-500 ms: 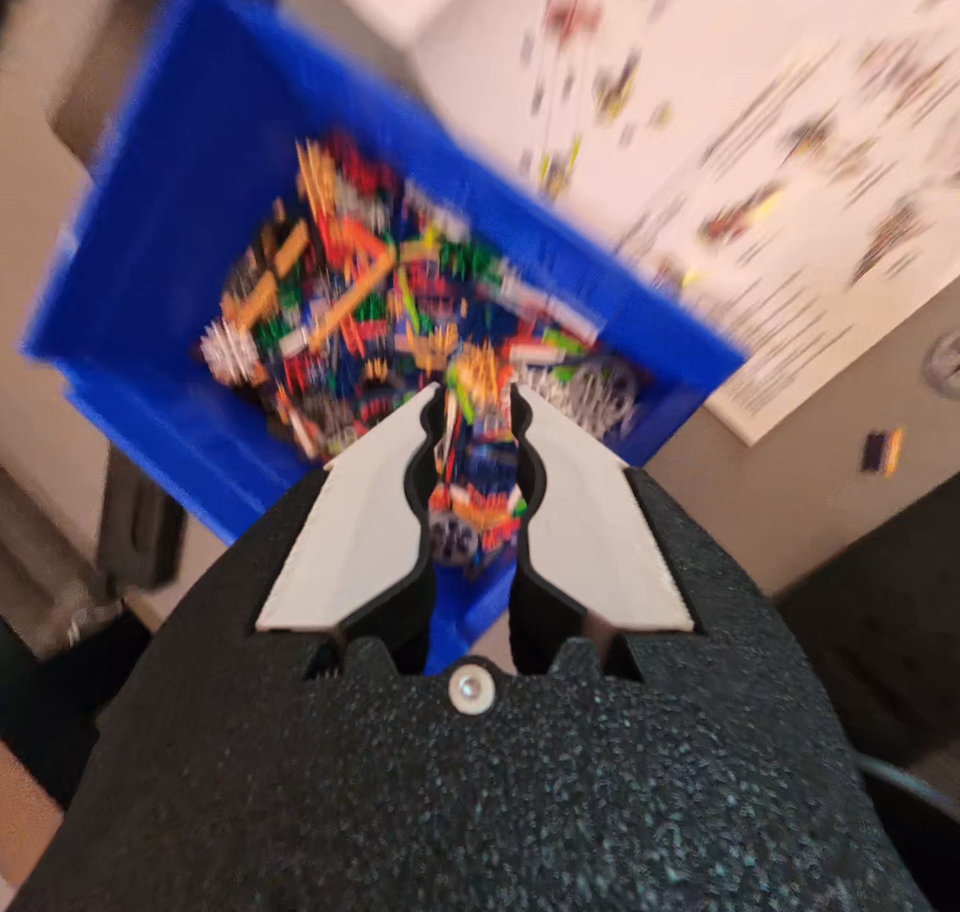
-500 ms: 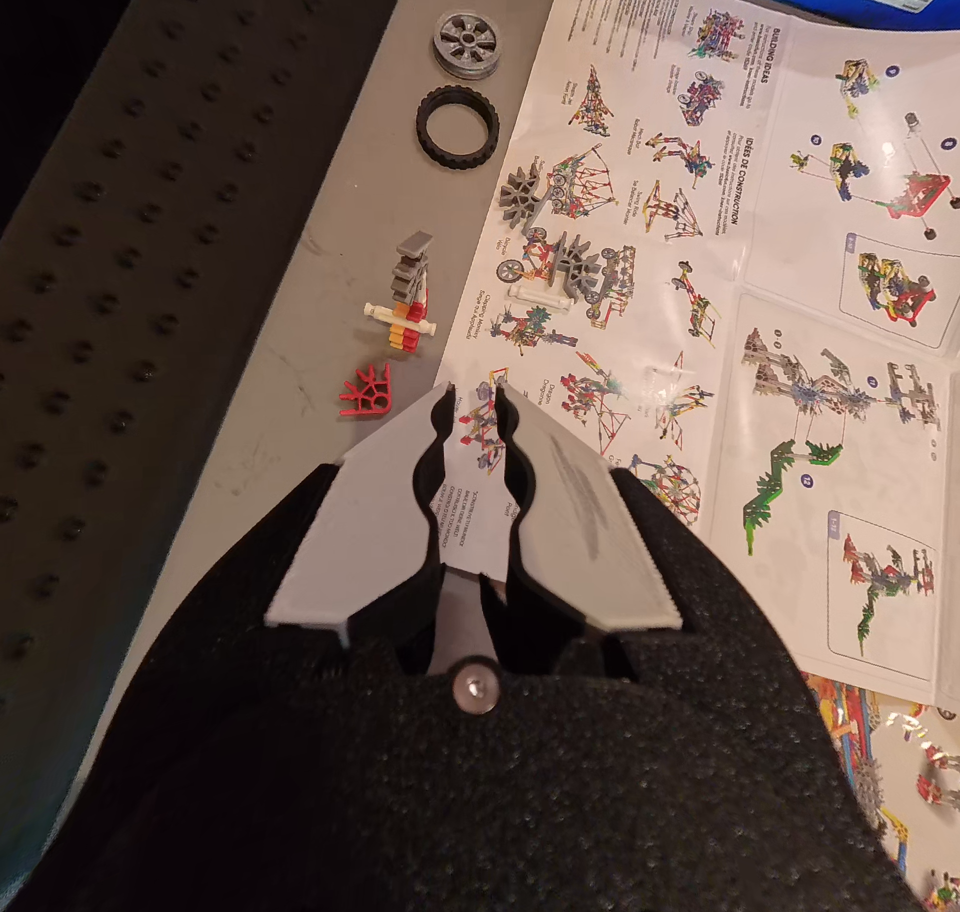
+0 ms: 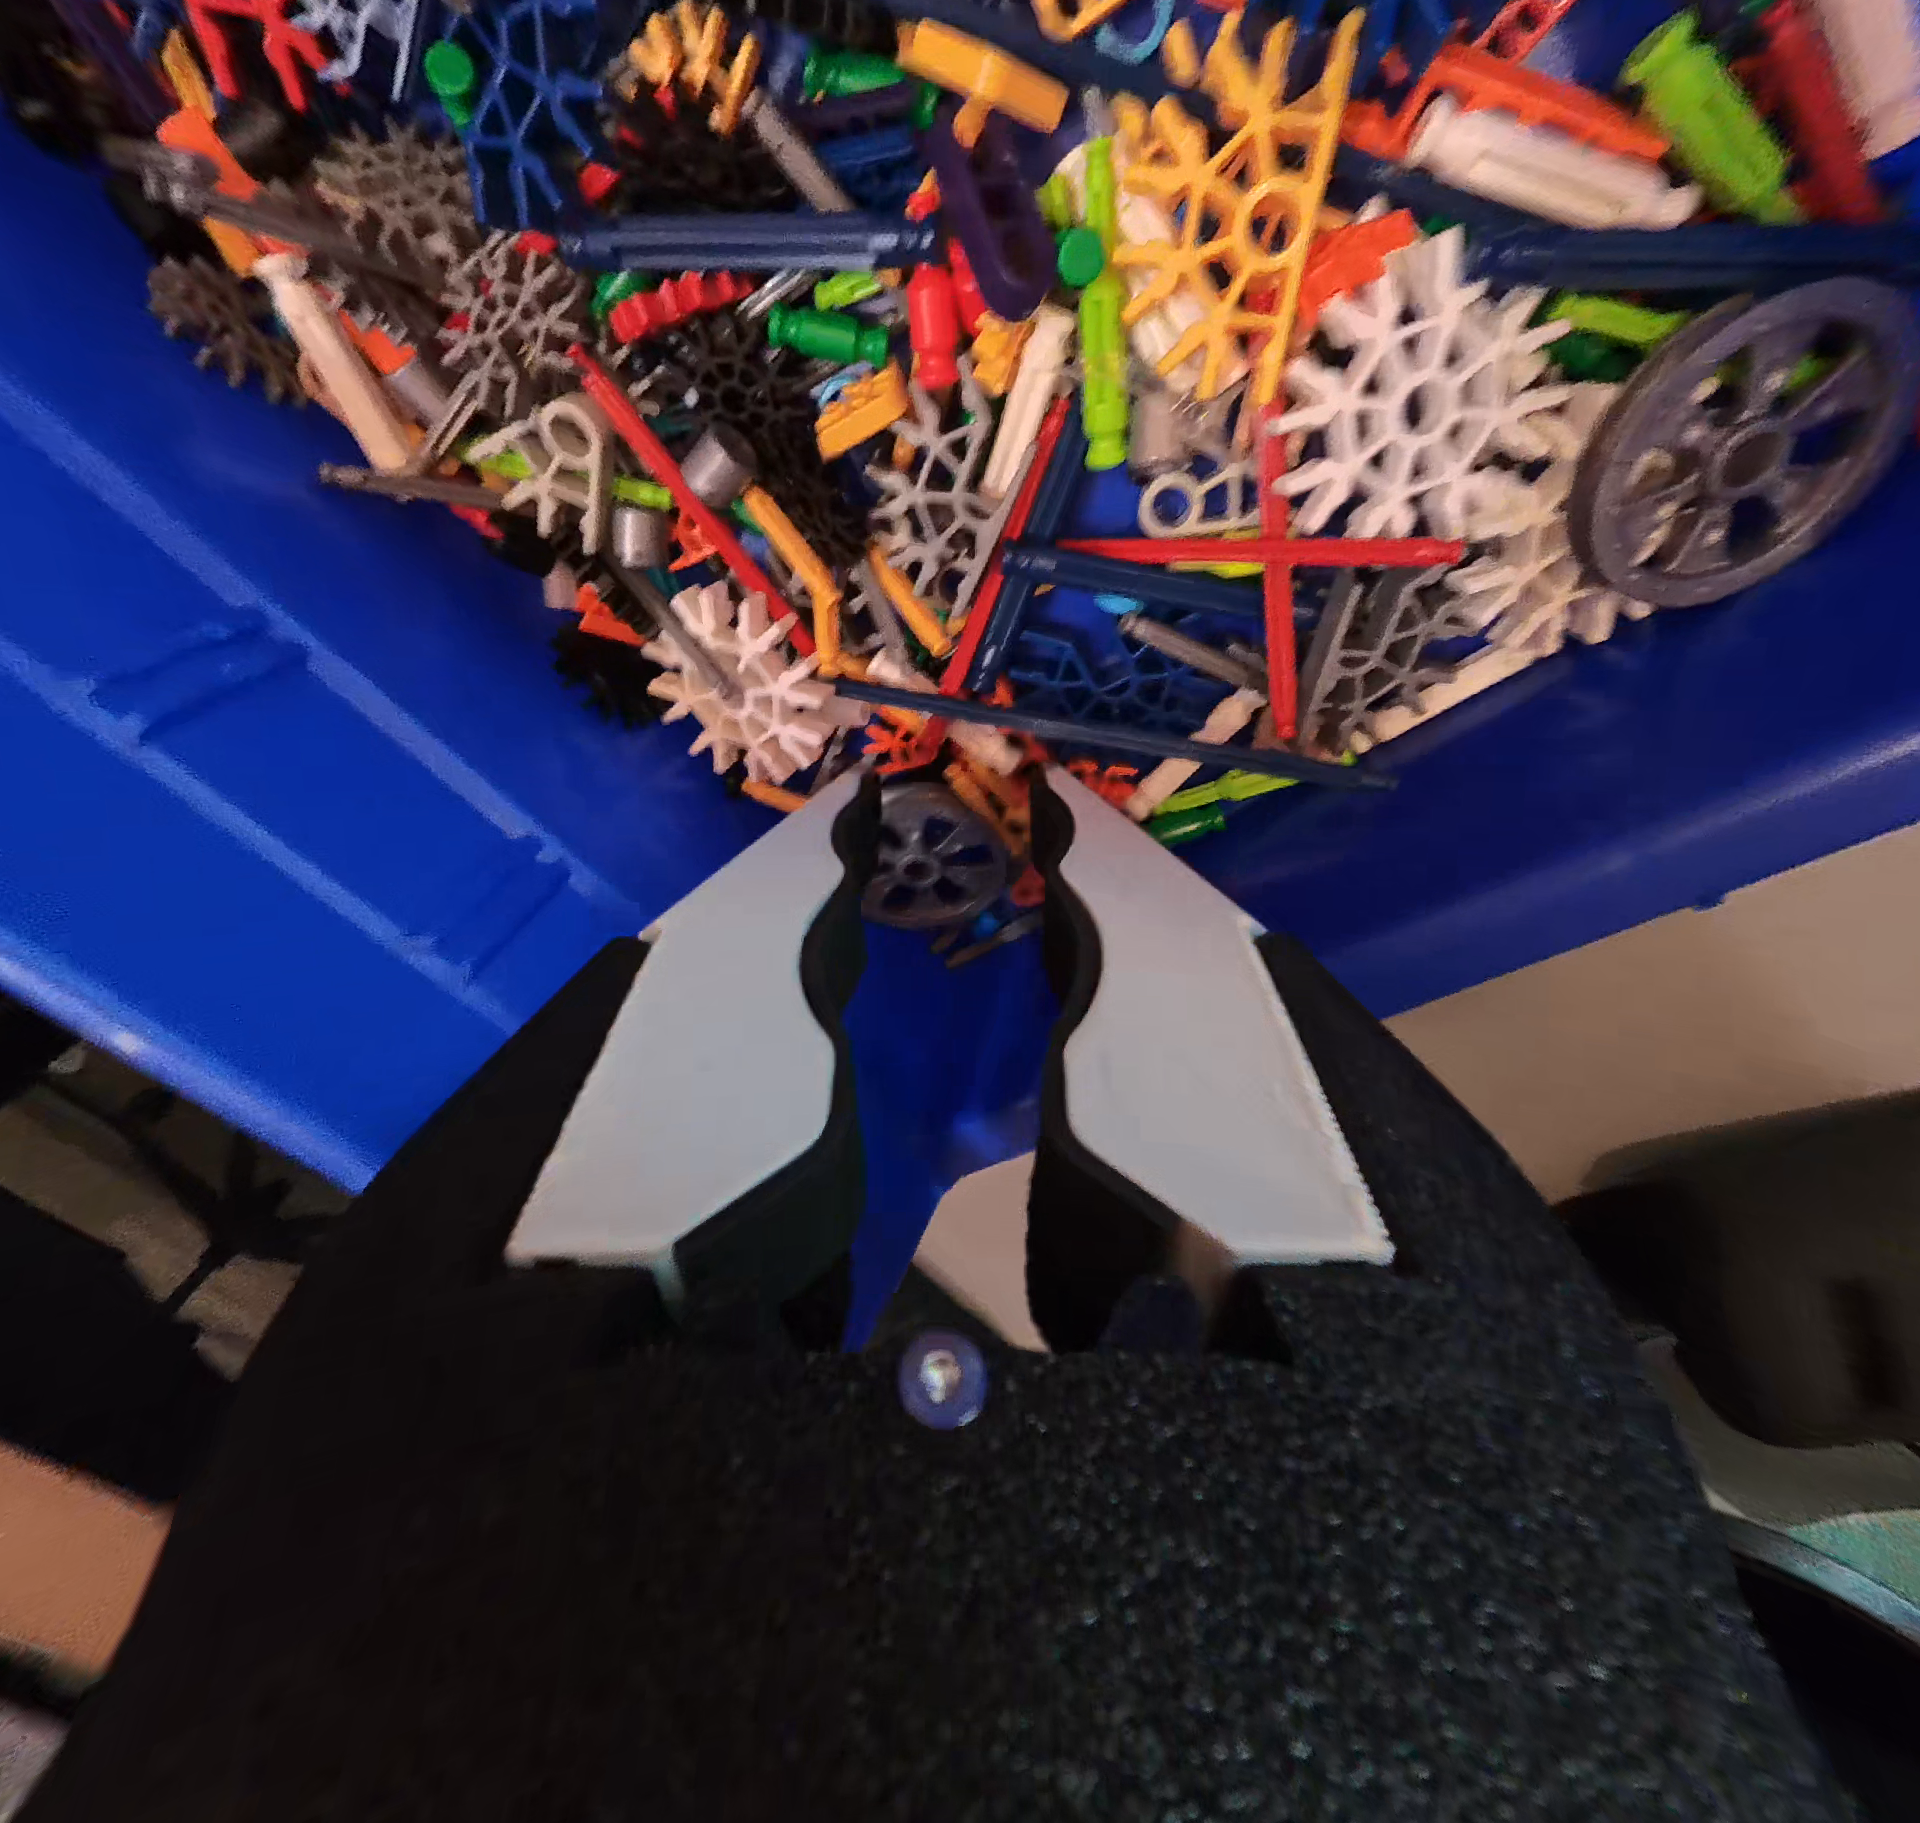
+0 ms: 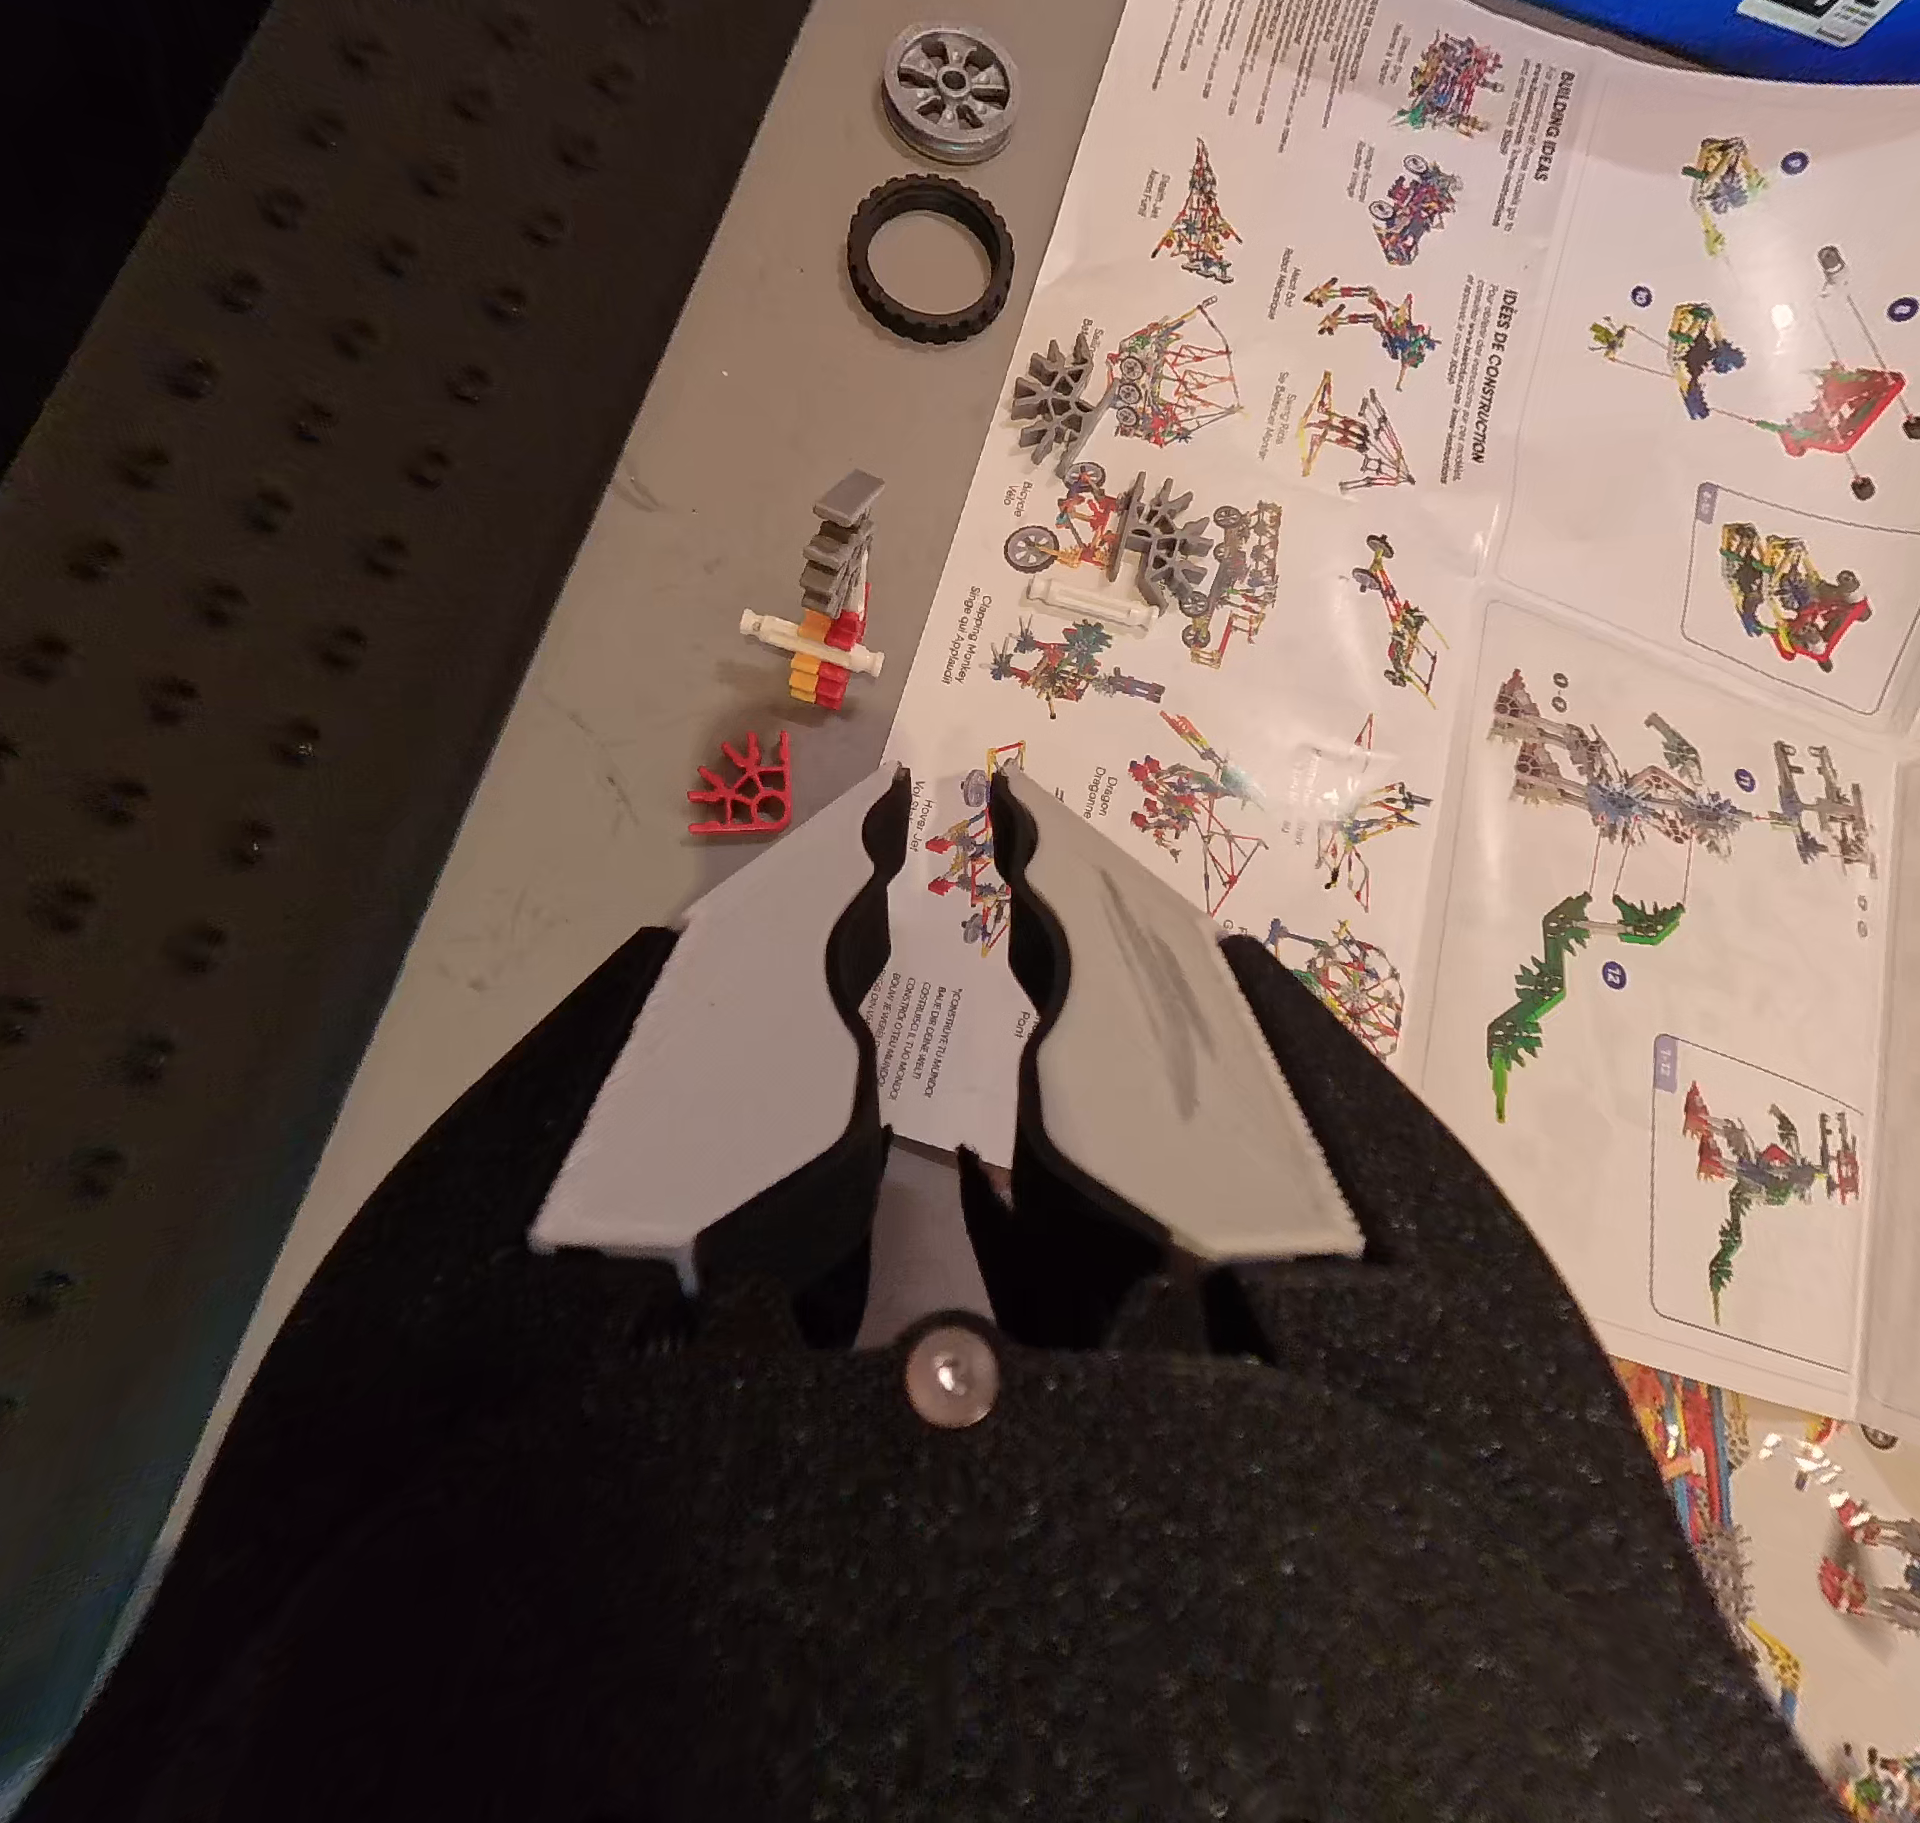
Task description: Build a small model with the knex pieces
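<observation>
My left gripper is open, with its tips down in a blue bin full of mixed plastic building pieces. A small grey spoked wheel lies between its fingertips at the near edge of the heap. I cannot tell whether the fingers press on it. My right gripper has a narrow gap, holds nothing, and hovers over the near left corner of a white instruction sheet. A red corner connector lies just left of its left fingertip.
On the grey table left of the sheet are a small stacked assembly, a black tyre and a grey wheel. Grey connectors and a white rod lie on the sheet. A black studded mat runs along the left. Left tips to right tips: about 45 cm.
My left gripper has dropped from above the blue bin into it, close to the pieces, with the small grey wheel now between its tips. The right gripper has not moved.
</observation>
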`<state>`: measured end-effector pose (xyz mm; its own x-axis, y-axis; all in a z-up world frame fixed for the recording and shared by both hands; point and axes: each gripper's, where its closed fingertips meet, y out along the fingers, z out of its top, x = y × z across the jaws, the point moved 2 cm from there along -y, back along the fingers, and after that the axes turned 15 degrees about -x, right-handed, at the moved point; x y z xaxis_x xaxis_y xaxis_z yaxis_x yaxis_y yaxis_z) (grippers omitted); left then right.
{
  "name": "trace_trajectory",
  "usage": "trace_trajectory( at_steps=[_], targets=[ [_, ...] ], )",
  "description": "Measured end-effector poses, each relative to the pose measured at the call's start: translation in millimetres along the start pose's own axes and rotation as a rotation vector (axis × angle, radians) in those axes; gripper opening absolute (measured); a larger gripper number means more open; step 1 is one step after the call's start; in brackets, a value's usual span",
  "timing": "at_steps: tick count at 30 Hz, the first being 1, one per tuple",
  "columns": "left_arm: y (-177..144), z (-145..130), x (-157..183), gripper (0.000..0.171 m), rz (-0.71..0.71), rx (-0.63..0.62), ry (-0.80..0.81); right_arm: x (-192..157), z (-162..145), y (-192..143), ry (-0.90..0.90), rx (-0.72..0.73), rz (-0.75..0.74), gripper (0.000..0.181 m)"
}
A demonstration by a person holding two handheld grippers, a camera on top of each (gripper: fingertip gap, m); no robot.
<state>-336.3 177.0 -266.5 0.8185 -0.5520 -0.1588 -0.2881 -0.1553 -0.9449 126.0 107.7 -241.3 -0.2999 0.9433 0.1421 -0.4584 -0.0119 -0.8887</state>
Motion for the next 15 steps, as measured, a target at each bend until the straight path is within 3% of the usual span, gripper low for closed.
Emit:
trace_trajectory(
  at_steps=[11,15],
  targets=[
    [4.9,8.8,-2.1,0.026,-0.028,0.026,-0.036,-0.6,1.4,-0.7,-0.005,0.000,-0.005,0.015],
    [3.9,10.2,-1.3,0.011,-0.021,0.033,-0.023,0.1,2.1,-2.4,-0.005,0.003,-0.010,0.015]
  ],
)
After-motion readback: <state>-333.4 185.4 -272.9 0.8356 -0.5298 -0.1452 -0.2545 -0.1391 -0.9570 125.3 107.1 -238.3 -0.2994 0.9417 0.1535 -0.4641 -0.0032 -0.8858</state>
